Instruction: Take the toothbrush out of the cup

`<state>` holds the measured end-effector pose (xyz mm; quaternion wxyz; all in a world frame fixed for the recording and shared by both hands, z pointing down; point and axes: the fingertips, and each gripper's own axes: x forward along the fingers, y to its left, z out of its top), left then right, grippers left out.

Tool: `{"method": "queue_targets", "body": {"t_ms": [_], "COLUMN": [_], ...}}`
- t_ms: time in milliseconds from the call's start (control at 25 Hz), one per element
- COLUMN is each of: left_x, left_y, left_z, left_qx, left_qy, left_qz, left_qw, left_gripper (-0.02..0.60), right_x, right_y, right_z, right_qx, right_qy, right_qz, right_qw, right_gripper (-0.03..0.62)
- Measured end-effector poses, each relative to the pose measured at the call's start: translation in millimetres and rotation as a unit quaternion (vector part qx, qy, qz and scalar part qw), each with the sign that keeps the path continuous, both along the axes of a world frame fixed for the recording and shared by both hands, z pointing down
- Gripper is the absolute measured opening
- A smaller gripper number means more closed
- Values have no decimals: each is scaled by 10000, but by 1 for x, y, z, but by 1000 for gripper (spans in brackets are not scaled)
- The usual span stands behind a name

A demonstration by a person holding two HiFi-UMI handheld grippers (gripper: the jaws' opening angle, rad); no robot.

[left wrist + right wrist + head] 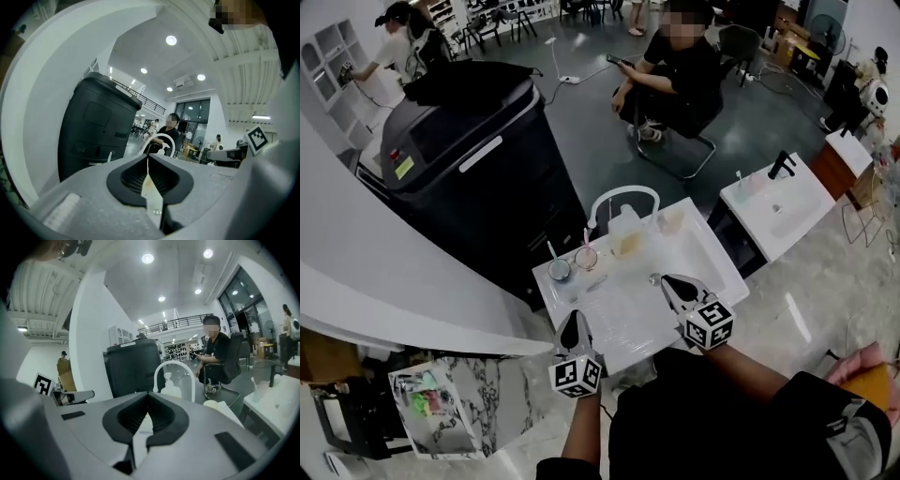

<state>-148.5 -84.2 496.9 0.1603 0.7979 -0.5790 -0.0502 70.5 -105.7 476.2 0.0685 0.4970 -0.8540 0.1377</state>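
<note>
Head view: high, steeply down on white counter (628, 323). Gripper views ride left gripper (575, 317) and right gripper (668, 281), low, near-level (own jaws fill frame bottom), facing outward. All share arched faucet (623, 188), black copier (469, 159).

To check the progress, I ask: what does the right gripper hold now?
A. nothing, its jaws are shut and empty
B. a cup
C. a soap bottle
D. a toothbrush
A: in the right gripper view, the right gripper has its jaws pressed together with nothing between them.

White countertop (623, 323) bears blue cup (559, 270), pink cup (586, 257) and a bottle (628, 234).
</note>
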Motion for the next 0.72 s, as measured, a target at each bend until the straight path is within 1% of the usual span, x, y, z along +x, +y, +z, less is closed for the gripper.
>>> {"method": "queue_targets", "body": {"t_ms": [120,320,560,720], "left_x": [17,34,51,54], "left_y": [-37,-93,-148,-176], "left_z": [9,26,57,87], "left_qx": [-151,-316,-722,-1111], "left_qy": [-172,-468,-726,-935], "left_qz": [78,10,-135,-119], "left_qw": [9997,9984,9947,9893], "left_gripper": [21,21,21,21], "right_x": [24,50,79,85], "right_y": [-17,-44,-72,-92], "right_z": [-4,-7,4,21], "right_qx": [30,119,28,-132], "right_qy": [13,-10,-66,-94], "right_qz": [78,9,-165,-337], "right_qw": [10000,9999,9998,9993], "right_gripper": [0,0,0,0]}}
